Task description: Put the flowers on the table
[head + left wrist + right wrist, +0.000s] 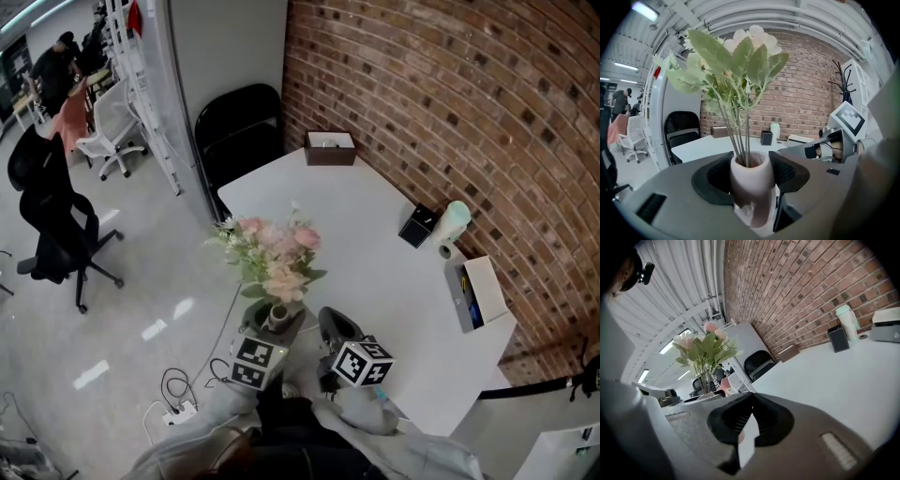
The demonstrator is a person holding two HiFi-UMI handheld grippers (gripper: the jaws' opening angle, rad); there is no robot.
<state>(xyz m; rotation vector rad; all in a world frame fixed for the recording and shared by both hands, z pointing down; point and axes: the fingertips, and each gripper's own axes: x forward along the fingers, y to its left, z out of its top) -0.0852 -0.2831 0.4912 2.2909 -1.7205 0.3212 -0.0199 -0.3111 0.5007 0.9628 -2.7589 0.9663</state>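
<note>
Left tongs clamping 1 vase, 1 bouquet

brown box | folding chair | office chair | pale bottle | black box | brick wall

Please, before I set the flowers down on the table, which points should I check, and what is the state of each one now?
1. Grip: the left gripper has its jaws pressed on both sides of the pink vase. Ok.
2. Upright: the flowers stand straight in the vase. Ok.
3. Landing spot: the table is bare ahead; the brown box, black box and pale bottle stand near the wall. Ok.
4. The right gripper is shut, empty and beside the vase. Ok.
5. Vase base over the tabletop, not past its edge: cannot tell.
</note>
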